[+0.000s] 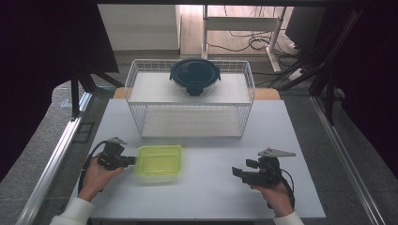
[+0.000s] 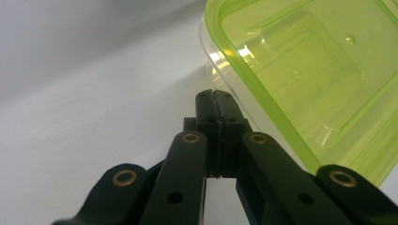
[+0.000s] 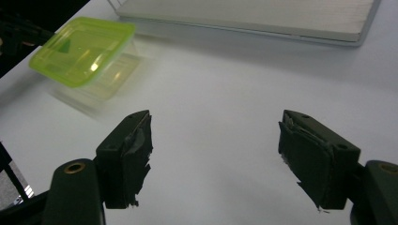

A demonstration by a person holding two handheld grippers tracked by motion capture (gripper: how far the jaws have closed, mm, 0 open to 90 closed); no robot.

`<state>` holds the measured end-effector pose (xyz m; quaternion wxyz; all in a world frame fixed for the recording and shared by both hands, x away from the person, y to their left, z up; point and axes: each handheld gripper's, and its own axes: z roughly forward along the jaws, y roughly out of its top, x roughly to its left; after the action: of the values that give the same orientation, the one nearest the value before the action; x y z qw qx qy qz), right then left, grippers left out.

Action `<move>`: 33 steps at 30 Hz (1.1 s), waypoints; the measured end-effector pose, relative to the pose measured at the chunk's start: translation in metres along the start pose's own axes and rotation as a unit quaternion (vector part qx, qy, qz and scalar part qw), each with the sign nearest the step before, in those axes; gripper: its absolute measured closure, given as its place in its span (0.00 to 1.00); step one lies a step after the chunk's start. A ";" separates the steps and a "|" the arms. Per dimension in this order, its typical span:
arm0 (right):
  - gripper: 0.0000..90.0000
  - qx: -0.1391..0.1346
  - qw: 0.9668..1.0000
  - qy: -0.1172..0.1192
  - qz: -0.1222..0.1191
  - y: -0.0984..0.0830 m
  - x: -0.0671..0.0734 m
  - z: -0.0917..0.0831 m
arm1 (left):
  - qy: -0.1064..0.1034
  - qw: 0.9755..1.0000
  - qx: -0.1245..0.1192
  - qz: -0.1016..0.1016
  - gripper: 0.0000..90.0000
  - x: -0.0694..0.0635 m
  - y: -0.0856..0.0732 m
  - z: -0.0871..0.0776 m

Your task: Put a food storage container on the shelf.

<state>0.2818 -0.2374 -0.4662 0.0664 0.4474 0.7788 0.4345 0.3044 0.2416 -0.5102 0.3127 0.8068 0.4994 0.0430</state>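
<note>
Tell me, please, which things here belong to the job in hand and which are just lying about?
In the job:
- green-lidded box
- left hand-held gripper, shut, beside the box's edge

Lying about:
- wire rack
- dark-lidded bowl on the rack
- right hand-held gripper, open, empty

Lime-lidded clear rectangular container (image 1: 159, 162), upright, near table's front-left

1 green-lidded container (image 1: 159, 162), 1 dark-lidded round container (image 1: 195, 76), 1 wire rack (image 1: 141, 123).
</note>
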 end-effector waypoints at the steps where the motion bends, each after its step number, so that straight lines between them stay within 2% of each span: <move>1: 0.29 -0.001 1.000 0.001 -0.002 0.001 0.001 0.000 | -0.004 1.000 0.001 0.002 1.00 -0.003 0.001 0.002; 4: 0.29 -0.001 1.000 0.004 -0.003 0.002 0.000 0.000 | -0.009 1.000 0.010 0.012 1.00 -0.011 0.004 0.006; 7: 0.29 0.002 1.000 0.003 0.000 0.000 -0.003 0.001 | -0.015 1.000 0.013 0.011 1.00 -0.016 0.007 0.012; 13: 0.29 -0.002 1.000 -0.011 0.016 -0.011 -0.008 -0.012 | -0.032 0.999 0.018 0.017 1.00 -0.029 0.020 0.025; 17: 0.29 -0.009 1.000 -0.020 0.018 -0.015 -0.005 -0.020 | -0.035 0.998 0.020 0.039 1.00 -0.040 0.027 0.033; 19: 0.29 -0.010 0.999 -0.026 0.022 -0.017 -0.004 -0.022 | -0.041 0.998 0.023 0.042 1.00 -0.045 0.030 0.038; 22: 0.29 -0.010 0.999 -0.030 0.024 -0.020 -0.002 -0.024 | -0.046 0.998 0.024 0.042 1.00 -0.048 0.034 0.042; 24: 0.29 -0.008 0.999 -0.034 0.025 -0.023 -0.002 -0.027 | -0.059 0.997 0.024 0.035 1.00 -0.049 0.037 0.045; 28: 0.29 -0.009 0.998 -0.042 0.035 -0.028 -0.007 -0.031 | -0.063 0.997 0.028 0.039 1.00 -0.052 0.040 0.048; 30: 0.29 -0.008 0.998 -0.044 0.039 -0.029 -0.010 -0.031 | -0.064 0.996 0.036 0.047 1.00 -0.054 0.041 0.049; 33: 0.29 -0.008 0.998 -0.044 0.038 -0.029 -0.011 -0.031 | -0.067 0.996 0.028 0.041 1.00 -0.058 0.040 0.054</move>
<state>0.2545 -0.2709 -0.4715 0.0874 0.4943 0.7545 0.4227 0.3275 0.1561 -0.5168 0.3207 0.8362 0.4446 -0.0128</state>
